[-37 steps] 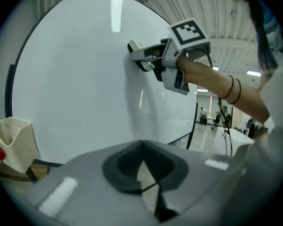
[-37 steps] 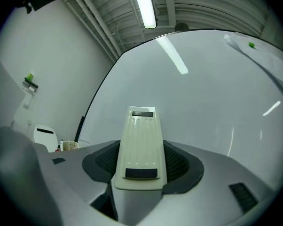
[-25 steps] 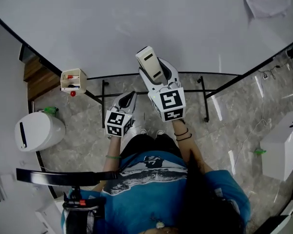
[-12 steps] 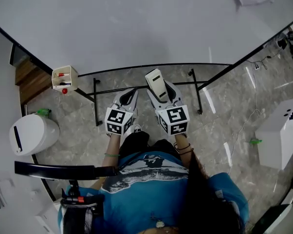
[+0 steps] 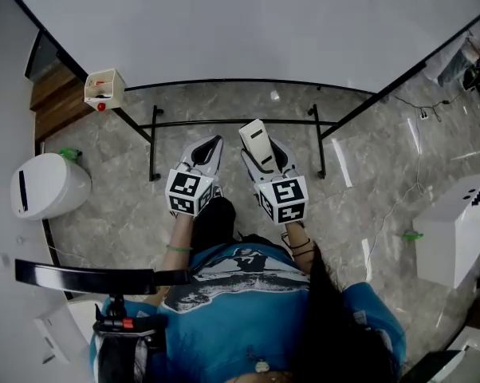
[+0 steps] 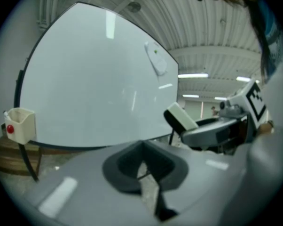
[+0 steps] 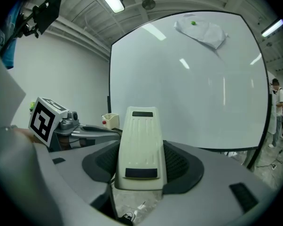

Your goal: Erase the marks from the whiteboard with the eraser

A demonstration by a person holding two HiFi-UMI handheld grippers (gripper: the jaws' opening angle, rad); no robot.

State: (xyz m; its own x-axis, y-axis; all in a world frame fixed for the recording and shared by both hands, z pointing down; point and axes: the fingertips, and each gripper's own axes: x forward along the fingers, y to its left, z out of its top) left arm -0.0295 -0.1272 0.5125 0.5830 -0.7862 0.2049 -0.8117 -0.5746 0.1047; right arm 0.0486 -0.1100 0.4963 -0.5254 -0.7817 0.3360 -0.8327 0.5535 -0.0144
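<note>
Right gripper [image 5: 264, 155]: jaws clamping the near end of the eraser [image 7: 140, 145], which is projecting well past them. Left gripper [image 5: 209, 147]: jaws lying together, with nothing between them. Both are hovering low over the floor [image 5: 367, 166], well apart from the whiteboard [image 5: 240, 22], which is showing no marks here. Likely hazard: the long overhang is giving leverage, so pressing on the board is risking the eraser twisting out of the grip

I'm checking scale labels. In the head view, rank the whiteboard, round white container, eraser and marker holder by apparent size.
1. whiteboard
2. round white container
3. eraser and marker holder look about alike; the eraser is nearer the camera, so I won't rank them.
</note>
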